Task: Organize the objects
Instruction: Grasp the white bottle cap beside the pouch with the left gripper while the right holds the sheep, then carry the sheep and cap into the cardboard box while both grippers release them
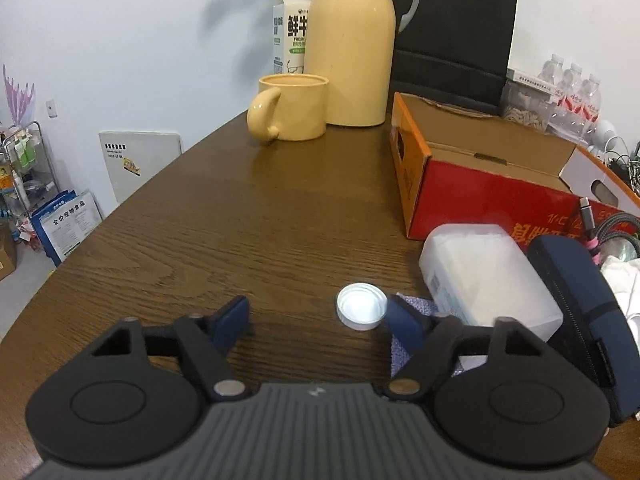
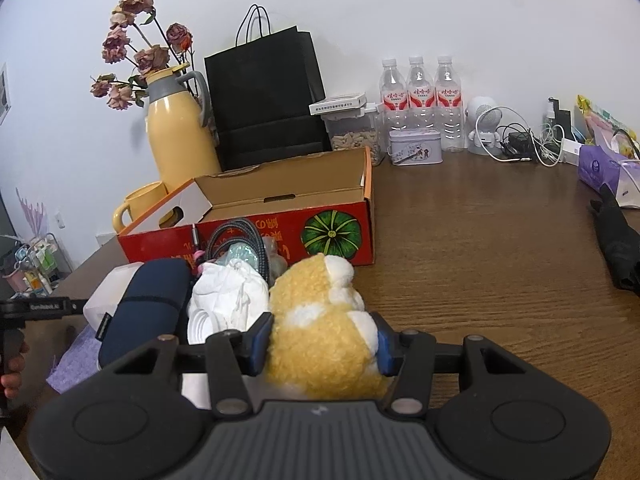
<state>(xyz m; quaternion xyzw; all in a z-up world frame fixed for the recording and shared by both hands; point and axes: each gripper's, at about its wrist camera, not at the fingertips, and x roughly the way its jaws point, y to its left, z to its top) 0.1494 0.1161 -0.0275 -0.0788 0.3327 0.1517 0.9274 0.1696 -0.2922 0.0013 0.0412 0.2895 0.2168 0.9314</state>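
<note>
Your left hand-held gripper (image 1: 318, 320) hangs low over the brown wooden bench (image 1: 224, 216) with its blue pads spread and nothing pressed between them. A white bottle cap (image 1: 362, 306) lies open side up on the bench, between the two fingers and just beside the right-hand one; you cannot tell whether that pad touches it. To the cap's right sit a frosted plastic box (image 1: 488, 276) and, beside that, a dark blue zip pouch (image 1: 580, 312), both in front of the open red and orange carton (image 1: 480, 184). Further back on the bench stand a yellow mug (image 1: 292, 106) and a yellow thermos jug (image 1: 352, 48), with a milk carton (image 1: 290, 32) behind them. Your right hand-held gripper (image 2: 322, 344) pinches a yellow and white plush toy (image 2: 320, 320), both pads pressed into its fur at the sides. The toy sits near the carton's front wall, beside a crumpled white cloth (image 2: 230, 290) and a coiled grey cable (image 2: 240, 236). At the far left edge of the right wrist view, fingers (image 2: 12, 364) grip the handle of the other tool.
</note>
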